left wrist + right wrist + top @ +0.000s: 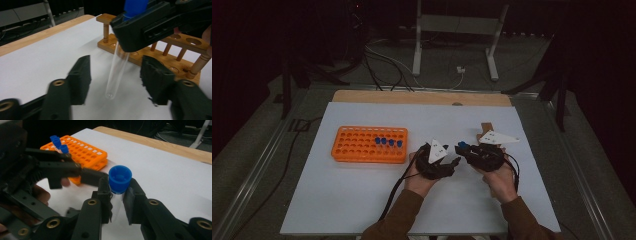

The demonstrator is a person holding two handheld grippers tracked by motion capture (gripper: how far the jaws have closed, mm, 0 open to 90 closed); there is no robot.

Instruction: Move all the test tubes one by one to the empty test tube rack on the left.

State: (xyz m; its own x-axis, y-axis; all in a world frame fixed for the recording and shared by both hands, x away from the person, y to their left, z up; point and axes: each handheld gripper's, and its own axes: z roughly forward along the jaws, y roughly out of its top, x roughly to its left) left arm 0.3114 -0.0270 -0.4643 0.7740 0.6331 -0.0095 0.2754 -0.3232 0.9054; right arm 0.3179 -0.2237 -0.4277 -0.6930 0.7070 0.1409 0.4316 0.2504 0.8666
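My right claw (117, 202) pinched the clear blue-capped tube (117, 72) near its cap; left claw (115, 82) gaped wide around it. Risk: tube swings, slips at handover.

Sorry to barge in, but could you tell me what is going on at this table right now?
A person is working with a handheld gripper in each hand. The right gripper is shut on a clear test tube just under its blue cap, holding it upright above the white table. The left gripper is open, its jaws on either side of the tube's lower end without touching it. A wooden rack stands behind, and an orange rack holds more capped tubes.
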